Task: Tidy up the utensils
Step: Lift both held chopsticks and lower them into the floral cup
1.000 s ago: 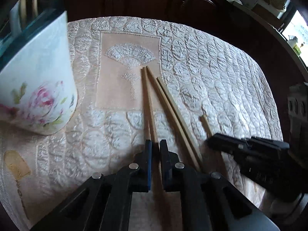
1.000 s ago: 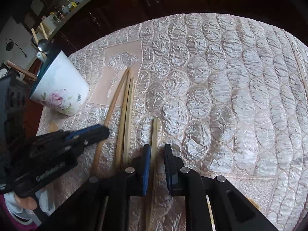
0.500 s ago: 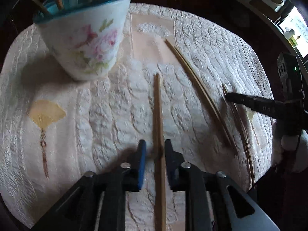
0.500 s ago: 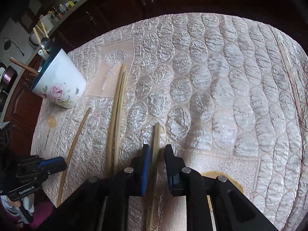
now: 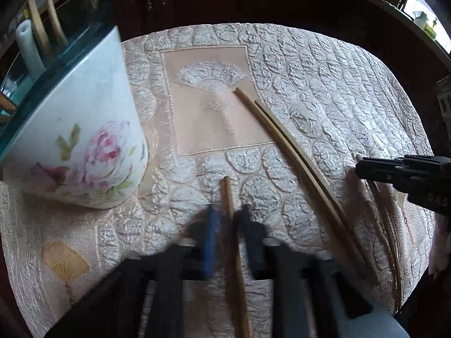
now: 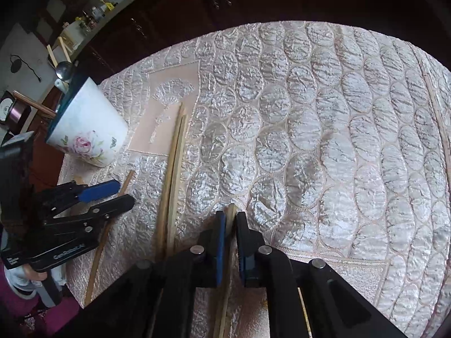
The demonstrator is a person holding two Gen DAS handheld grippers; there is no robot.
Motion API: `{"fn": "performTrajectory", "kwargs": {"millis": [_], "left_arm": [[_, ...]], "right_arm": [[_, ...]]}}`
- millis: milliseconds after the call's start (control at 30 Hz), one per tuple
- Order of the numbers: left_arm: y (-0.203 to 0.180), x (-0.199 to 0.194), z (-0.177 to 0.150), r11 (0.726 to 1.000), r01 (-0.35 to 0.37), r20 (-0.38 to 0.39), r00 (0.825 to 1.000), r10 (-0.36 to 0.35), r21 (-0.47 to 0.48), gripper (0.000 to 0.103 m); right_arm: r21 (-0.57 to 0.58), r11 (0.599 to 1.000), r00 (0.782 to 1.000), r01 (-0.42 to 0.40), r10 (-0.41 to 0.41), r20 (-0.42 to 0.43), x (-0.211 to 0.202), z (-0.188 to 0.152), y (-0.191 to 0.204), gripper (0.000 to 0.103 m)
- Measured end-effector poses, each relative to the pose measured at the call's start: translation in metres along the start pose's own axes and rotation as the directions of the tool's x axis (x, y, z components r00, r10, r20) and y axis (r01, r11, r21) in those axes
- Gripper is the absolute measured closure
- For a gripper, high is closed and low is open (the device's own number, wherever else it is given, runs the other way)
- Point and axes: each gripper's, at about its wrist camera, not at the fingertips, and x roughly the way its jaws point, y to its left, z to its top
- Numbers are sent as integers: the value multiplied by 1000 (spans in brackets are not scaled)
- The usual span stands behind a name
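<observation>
My left claw (image 5: 227, 225), blurred in its own view, pinches one wooden chopstick (image 5: 229, 211) whose tip juts forward over the cloth; the right view shows the same claw (image 6: 124, 194) from the side, jaws nearly together around that stick (image 6: 126, 180). My right claw (image 6: 231, 225) pinches another chopstick (image 6: 232, 211), flat-sided and pale, between its blue pad and its black one; in the left view only its dark tip (image 5: 363, 169) enters from the right edge.

Two loose chopsticks (image 5: 282, 138) lie side by side, touching, on the tabletop between the claws, thin ends towards the embroidered fan panel (image 5: 211, 104). The left view alone shows the small yellow fan motif (image 5: 63, 262) close up. The white cup (image 5: 81, 140), painted with a pink rose and rimmed in teal, stands left of the panel; the right view shows a spoon (image 6: 63, 70) and sticks rising from it.

The cloth (image 6: 324, 140) is quilted satin, puckered into oval cells. Its right half lies open; dark wooden cabinets (image 6: 225, 0) stand beyond the far edge.
</observation>
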Motion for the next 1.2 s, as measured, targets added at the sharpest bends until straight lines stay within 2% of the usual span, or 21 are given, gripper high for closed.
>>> {"fn": "performTrajectory", "kwargs": {"millis": [100,233,367,567,700,833,1000,1200], "left_arm": [[25,-27,-2,991,104,11,995,-103,-89,98],[44,-77,-6,982,142,97,987,-131,-120,98],[58,-131,-13,974,178,200,968,-149,-139,98],[74,-185,-23,967,194,300,944,-139,-164,98],[82,-220,-27,965,202,368,921,-130,-165,98],[87,-244,-18,961,226,413,899,-142,-160,98],[93,-277,2,965,216,474,872,-122,-150,98],[104,-303,28,978,149,539,841,-47,-148,98]], "right_arm": [[-11,999,998,-46,47,46,-26,5,6,96],[-62,995,991,-77,83,108,-61,12,29,96],[-116,987,977,-111,129,167,-92,21,56,96],[-194,972,959,-134,176,221,-128,30,92,96],[-240,960,948,-142,202,247,-141,39,116,96],[-272,951,932,-149,226,282,-152,55,134,96],[-326,935,908,-139,252,335,-178,84,163,96],[-380,919,886,-104,259,386,-200,121,198,96]]}}
